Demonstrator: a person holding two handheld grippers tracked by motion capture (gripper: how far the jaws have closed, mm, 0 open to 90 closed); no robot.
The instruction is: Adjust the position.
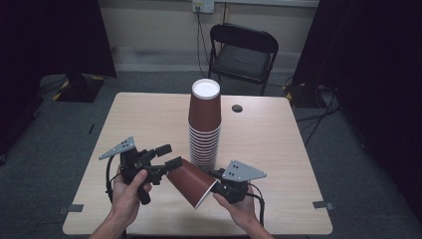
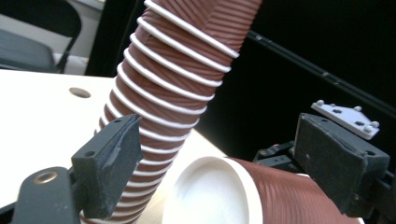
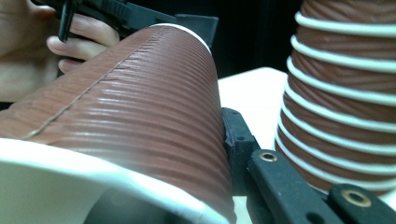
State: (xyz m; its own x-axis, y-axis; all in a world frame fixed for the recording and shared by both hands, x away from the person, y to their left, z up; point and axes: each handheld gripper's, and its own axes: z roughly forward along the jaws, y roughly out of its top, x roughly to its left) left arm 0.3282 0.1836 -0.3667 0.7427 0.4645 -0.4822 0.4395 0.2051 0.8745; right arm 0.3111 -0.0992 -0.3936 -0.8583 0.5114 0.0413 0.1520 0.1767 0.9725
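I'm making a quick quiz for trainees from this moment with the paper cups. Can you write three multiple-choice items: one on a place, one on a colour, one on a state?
1. Where does the stack of cups stand?
A. On the table, near its middle
B. On the folding chair
C. On the floor

2. What colour is the outside of the loose cup?
A. Blue
B. Reddish brown
C. Green

3. How does the loose cup lie?
A. Upright on the table
B. Nested on top of the stack
C. Tilted between the left gripper and the right gripper

Answers: 1 A, the high view shows the stack on the tabletop; 2 B, its ribbed wall is reddish brown with a white rim; 3 C, it slants, base toward the left gripper, mouth at the right gripper.
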